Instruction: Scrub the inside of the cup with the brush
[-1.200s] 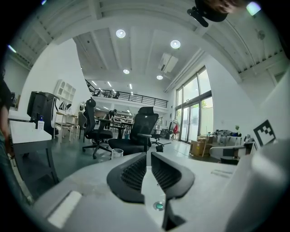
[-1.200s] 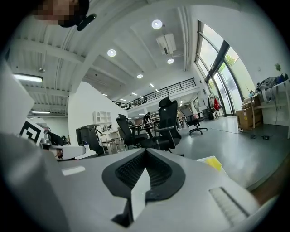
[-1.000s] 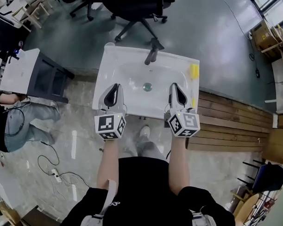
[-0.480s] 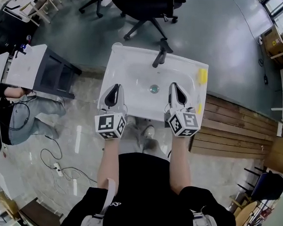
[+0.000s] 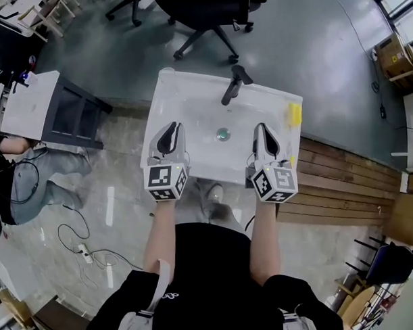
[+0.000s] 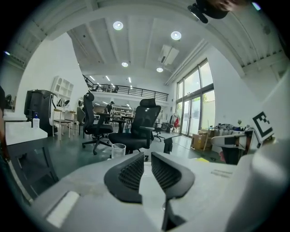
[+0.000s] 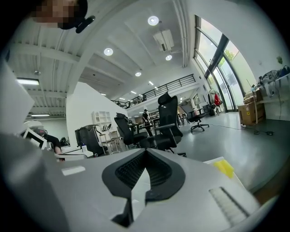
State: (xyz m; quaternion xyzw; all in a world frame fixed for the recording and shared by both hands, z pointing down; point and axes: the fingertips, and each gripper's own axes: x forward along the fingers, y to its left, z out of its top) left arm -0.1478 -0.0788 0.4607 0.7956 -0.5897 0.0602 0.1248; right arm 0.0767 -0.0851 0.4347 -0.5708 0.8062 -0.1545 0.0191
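My left gripper (image 5: 169, 128) hovers over the white rectangular sink (image 5: 191, 100), its fingers only narrowly apart and empty. My right gripper (image 5: 262, 130) has its fingers closed together, empty. The small clear plastic cup (image 5: 167, 70) stands on the sink's far left corner.

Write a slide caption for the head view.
Person holds left gripper and right gripper, both empty, over the near edge of a white sink; faucet and yellow object sit beyond.

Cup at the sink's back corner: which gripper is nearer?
Left. The left gripper is over the front left of the sink, the cup straight beyond it; the right gripper is over the front right, diagonally across.
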